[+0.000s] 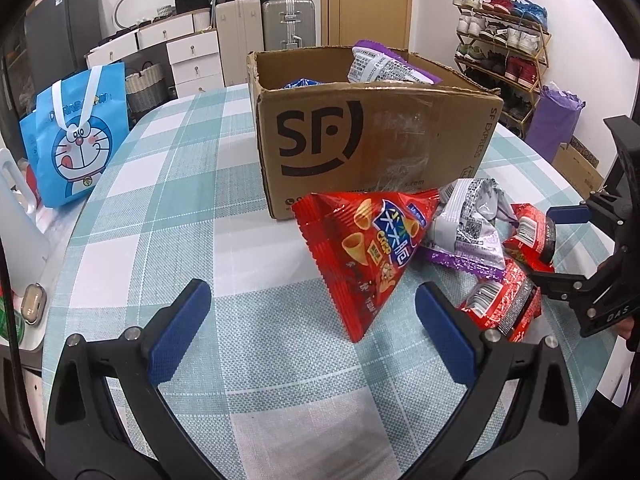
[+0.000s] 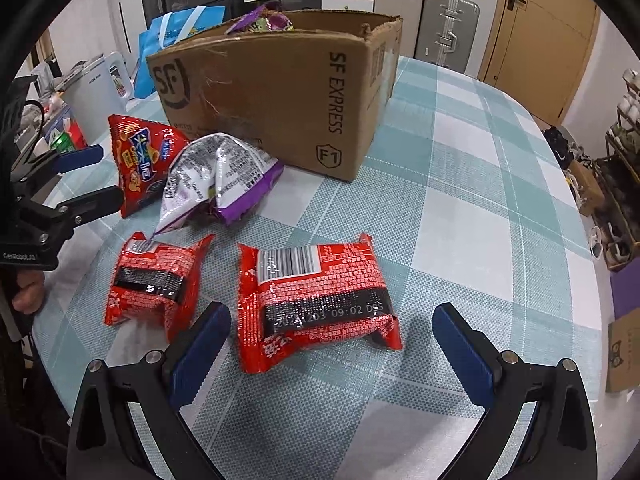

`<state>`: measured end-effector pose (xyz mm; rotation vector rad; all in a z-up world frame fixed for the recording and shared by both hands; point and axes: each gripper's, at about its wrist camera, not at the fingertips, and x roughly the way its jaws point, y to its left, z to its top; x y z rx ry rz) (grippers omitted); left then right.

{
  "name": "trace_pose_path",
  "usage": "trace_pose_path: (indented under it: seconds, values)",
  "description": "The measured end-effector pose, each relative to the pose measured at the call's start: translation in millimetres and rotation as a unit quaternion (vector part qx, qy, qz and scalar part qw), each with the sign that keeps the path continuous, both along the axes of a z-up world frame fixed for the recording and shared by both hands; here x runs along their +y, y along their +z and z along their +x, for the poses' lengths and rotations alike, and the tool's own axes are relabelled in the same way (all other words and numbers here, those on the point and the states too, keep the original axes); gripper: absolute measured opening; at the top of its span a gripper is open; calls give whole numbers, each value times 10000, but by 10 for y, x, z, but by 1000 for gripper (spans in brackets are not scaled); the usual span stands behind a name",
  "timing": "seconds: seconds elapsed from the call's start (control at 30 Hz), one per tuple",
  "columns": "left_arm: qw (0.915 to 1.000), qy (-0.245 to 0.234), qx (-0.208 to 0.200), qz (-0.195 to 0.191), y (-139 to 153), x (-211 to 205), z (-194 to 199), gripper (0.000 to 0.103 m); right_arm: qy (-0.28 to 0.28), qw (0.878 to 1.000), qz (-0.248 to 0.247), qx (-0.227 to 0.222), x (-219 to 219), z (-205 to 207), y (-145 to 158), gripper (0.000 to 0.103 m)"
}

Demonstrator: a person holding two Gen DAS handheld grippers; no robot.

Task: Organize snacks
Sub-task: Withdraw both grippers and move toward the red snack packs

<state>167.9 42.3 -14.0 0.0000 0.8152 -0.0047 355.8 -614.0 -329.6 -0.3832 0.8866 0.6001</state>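
An open SF cardboard box point(image 1: 376, 136) point(image 2: 280, 92) stands on the checked table and holds a purple snack bag point(image 1: 388, 65) and a blue one. In front of it lie a red triangular crisp bag point(image 1: 360, 256) point(image 2: 140, 160), a silver-purple bag point(image 1: 472, 228) point(image 2: 216, 176) and two red flat packets point(image 2: 316, 300) point(image 2: 152, 284). My left gripper point(image 1: 312, 320) is open, just before the red triangular bag. My right gripper point(image 2: 332, 344) is open, with the larger red packet between its fingers, not touching it.
A blue Doraemon bag point(image 1: 76, 140) stands at the table's left edge. Suitcases point(image 1: 288, 20), drawers and a shoe rack point(image 1: 504, 52) line the room behind. The right gripper shows at the right of the left wrist view point(image 1: 560, 244).
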Motion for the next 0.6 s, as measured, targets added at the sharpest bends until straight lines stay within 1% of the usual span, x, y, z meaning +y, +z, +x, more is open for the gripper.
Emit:
trace_pose_path:
  seconds: [0.17, 0.4, 0.6]
  values:
    - [9999, 59, 80, -83, -38, 56, 31, 102, -262, 9996, 33, 39, -61, 100, -27, 102]
    - [9998, 74, 151, -144, -75, 103, 60, 102, -283, 9995, 114, 91, -93, 156, -51, 102]
    - [9998, 45, 173, -76, -97, 75, 66, 102, -233, 9996, 97, 93, -102, 133, -60, 102]
